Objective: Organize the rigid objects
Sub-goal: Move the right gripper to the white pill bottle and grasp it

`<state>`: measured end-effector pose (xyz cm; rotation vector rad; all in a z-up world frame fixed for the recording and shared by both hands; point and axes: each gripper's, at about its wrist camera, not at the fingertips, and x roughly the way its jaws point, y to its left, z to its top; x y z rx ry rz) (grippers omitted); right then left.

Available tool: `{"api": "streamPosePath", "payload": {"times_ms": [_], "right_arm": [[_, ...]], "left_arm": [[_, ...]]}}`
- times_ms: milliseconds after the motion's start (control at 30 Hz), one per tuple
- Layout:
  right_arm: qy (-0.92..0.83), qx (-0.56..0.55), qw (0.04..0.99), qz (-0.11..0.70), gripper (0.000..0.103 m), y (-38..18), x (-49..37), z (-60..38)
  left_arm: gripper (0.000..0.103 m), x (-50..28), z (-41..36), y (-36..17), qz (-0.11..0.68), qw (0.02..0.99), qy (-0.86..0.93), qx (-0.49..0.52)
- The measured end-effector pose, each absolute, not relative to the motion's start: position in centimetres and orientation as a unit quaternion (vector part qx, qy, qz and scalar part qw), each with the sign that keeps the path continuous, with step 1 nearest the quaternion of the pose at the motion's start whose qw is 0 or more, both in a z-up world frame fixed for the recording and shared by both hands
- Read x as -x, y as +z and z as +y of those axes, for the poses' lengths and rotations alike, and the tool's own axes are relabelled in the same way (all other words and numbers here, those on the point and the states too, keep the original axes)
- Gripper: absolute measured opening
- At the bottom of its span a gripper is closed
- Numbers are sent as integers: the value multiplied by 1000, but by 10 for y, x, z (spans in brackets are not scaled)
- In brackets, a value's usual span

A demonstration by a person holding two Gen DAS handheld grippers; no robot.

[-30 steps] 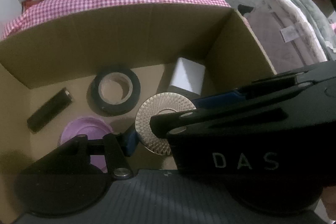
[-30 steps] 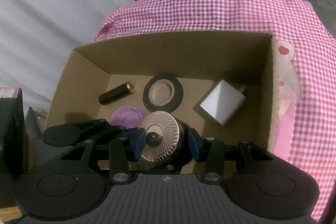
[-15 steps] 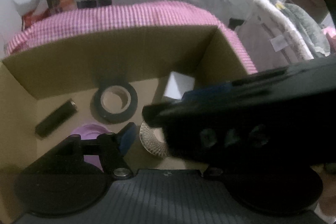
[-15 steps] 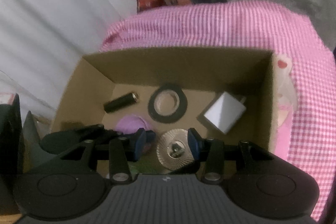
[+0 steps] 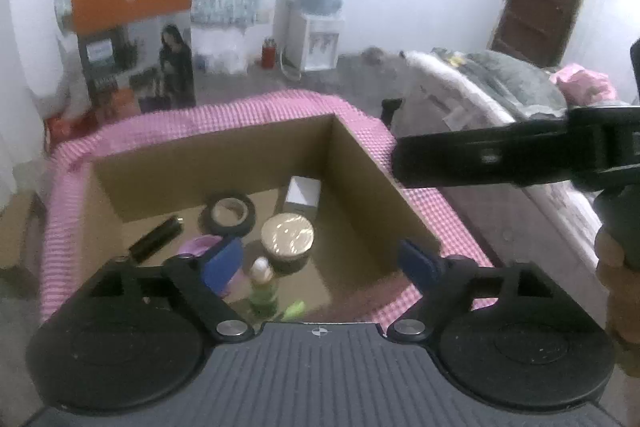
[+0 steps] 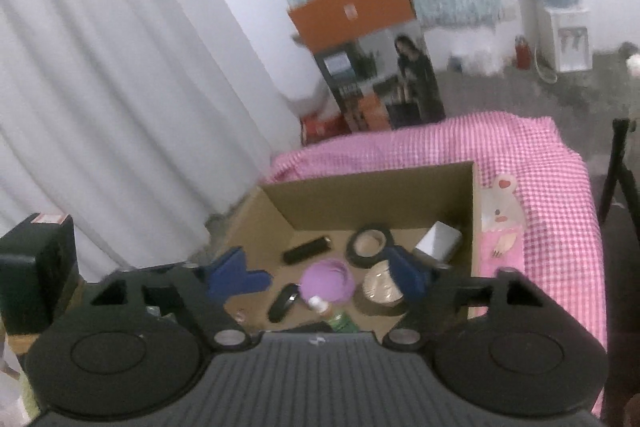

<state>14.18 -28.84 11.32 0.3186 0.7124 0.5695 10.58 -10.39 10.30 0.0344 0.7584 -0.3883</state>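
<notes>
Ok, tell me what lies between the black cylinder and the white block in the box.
The black tape roll lies between the black cylinder and the white block, in both wrist views.

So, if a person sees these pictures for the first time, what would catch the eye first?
Probably the open cardboard box on the pink checked cloth, with small things on its floor. A shiny gold-lidded jar stands near the middle, a black tape roll behind it. Both the left gripper and the right gripper hang open above the box, holding nothing.

My jaws hang spread and empty over the cardboard box (image 6: 372, 199).
Lower centre: gold-lidded jar (image 6: 378, 286), purple lid (image 6: 326, 281), tape roll (image 6: 370, 243), white adapter (image 6: 438, 245), black tube (image 6: 306, 251).
</notes>
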Motion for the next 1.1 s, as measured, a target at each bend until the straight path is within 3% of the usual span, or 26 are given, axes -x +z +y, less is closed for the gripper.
{"api": "streamPosePath", "payload": {"times_ms": [67, 367, 767, 1000, 1100], "right_arm": [[274, -162, 890, 326, 99, 113, -118, -290], [306, -205, 875, 314, 100, 87, -53, -273], [345, -209, 827, 391, 100, 40, -84, -188], [338, -210, 806, 439, 94, 9, -114, -151], [337, -206, 802, 447, 85, 0, -123, -139]], "left_arm": [[93, -84, -93, 105, 356, 916, -183, -22], [99, -29, -46, 86, 334, 936, -107, -38], [98, -50, -14, 25, 359, 930, -45, -60], [82, -72, 0, 1, 386, 920, -55, -41], [75, -75, 0, -2, 388, 919, -64, -35]]}}
